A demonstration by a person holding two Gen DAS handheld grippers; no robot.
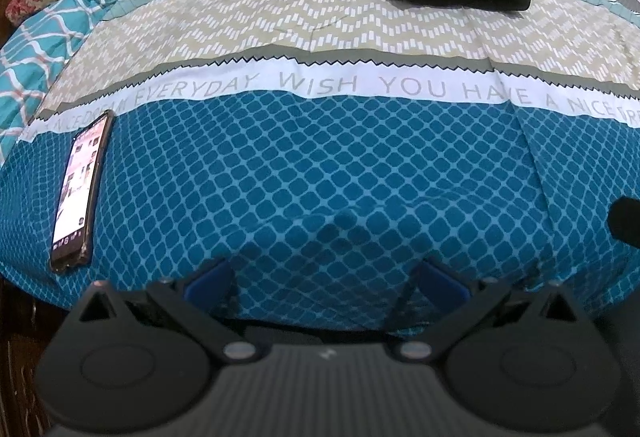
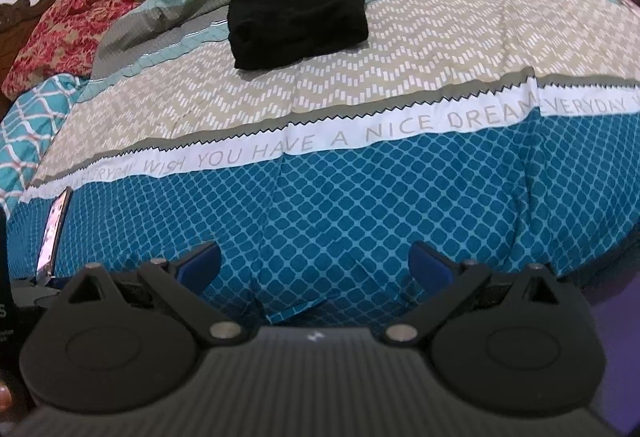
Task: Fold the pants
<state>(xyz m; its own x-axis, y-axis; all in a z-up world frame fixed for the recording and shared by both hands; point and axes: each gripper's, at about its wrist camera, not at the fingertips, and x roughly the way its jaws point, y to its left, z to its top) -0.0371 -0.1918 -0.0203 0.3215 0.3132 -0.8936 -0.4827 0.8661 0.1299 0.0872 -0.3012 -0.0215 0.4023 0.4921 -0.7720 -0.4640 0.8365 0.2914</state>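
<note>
A bed covered by a patterned bedspread [image 1: 320, 173] is seen in both wrist views. The spread is banded: blue lattice at the near edge, then a white strip lettered "WISH YOU HAVE A NICE DREAM EVERYDAY", then beige zigzag, then grey and teal bands toward the far edge. Red floral pillows [image 2: 64, 33] are piled at the far left corner, with a teal-and-white lattice cloth [image 1: 28, 65] just beside them along the left edge. Pale curtain folds are visible behind the pillows in the right wrist view.

The black pants [image 2: 298, 19] are found folded into a compact bundle, lying well back on the bed across the beige and grey bands, apart from both claws.

A phone [image 1: 80, 189] with a lit screen is laid face up on the blue lattice near the left edge.

The left gripper [image 1: 326, 279] is held over the near edge of the bed with its blue pads [image 1: 210, 279] spread wide; nothing is held or touched. The right gripper [image 2: 316, 267] is likewise spread wide over the near edge, with nothing between its blue pads [image 2: 432, 265].
</note>
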